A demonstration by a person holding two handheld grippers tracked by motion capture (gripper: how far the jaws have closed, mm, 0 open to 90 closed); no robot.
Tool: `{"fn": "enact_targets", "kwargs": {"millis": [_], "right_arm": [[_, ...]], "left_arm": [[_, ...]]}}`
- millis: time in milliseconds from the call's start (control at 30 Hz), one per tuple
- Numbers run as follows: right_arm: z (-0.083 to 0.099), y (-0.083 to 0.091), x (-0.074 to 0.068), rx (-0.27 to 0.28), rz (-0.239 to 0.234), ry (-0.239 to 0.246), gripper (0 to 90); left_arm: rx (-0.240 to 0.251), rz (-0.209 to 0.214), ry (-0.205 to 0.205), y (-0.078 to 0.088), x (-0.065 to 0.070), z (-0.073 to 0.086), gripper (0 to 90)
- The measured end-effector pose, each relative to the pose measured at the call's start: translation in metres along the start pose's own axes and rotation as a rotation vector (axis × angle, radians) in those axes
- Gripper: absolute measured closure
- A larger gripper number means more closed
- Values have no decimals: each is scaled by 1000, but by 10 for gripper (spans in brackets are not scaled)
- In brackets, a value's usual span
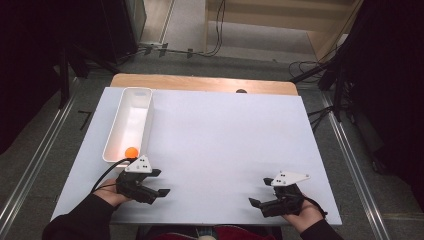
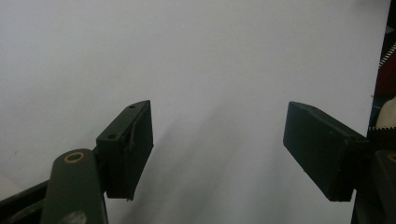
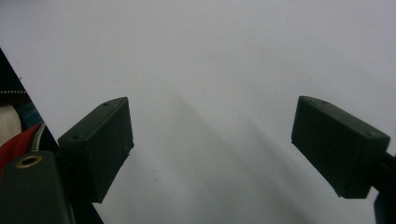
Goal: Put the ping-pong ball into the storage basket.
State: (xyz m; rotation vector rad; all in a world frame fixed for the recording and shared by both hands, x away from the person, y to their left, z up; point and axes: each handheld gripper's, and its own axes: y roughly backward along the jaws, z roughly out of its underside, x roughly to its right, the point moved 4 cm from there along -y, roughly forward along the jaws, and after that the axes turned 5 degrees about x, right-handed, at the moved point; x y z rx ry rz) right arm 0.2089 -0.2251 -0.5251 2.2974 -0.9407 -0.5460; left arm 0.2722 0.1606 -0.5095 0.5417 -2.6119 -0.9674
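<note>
I count one ball (image 1: 131, 151), in near end of one bin (image 1: 125, 125), 12 o'clock of left gripper (image 1: 159, 183). Two grippers, left and right gripper (image 1: 260, 193), both spread, empty. My forearms cut off at bottom edge.

table: white sheet (image 1: 225, 145) over wood top (image 1: 200, 82) | floor: cables (image 1: 215, 30) | both sides: dark stands (image 1: 65, 75)

A white table (image 1: 215, 145) with a wooden strip along its far edge carries a long white tray (image 1: 120, 131) at its far left, running near to far. Two hand-held grippers rest near its near edge, left and right, well apart.
</note>
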Motion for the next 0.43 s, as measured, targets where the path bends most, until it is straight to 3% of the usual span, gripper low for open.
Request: {"fn": "enact_targets", "kwargs": {"millis": [433], "right_arm": [[0, 0, 0, -5, -2, 0, 115]], "left_arm": [[-6, -11, -6, -1, -1, 1, 246]]}}
